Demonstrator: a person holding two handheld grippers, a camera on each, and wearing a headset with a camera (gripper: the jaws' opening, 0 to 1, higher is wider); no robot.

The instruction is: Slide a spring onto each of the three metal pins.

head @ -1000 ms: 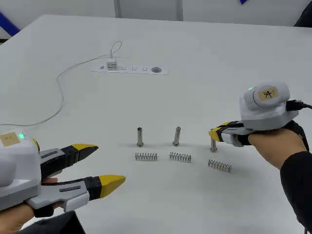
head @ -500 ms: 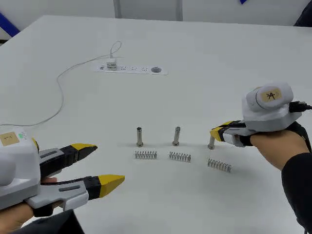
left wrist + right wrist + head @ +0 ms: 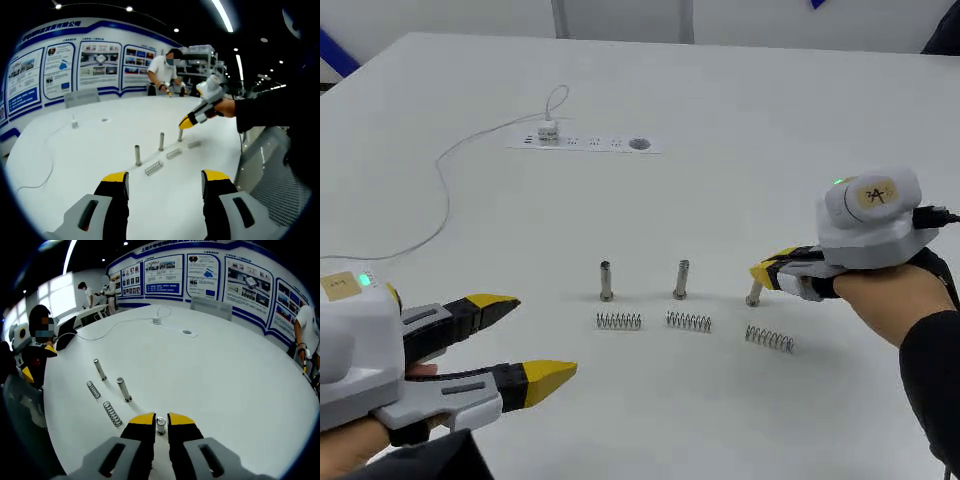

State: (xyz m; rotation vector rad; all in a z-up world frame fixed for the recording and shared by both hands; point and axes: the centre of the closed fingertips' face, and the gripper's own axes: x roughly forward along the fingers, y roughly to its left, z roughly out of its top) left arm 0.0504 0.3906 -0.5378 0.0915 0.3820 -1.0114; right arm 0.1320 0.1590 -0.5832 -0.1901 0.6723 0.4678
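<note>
Three bare pins (image 3: 681,279), springs (image 3: 689,321) lying just before them. Steady the right pin (image 3: 161,425) upright in the right gripper (image 3: 160,419), closed on it; fetch its spring (image 3: 769,340) with the open left gripper (image 3: 542,336), bore in line.

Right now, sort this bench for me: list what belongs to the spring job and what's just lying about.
For the job: left pin, middle pin, right pin gripped in the right claw; left spring, middle spring, right spring; the open left claw.
Lying about: power strip, white adapter plugged into it, white cable.
</note>
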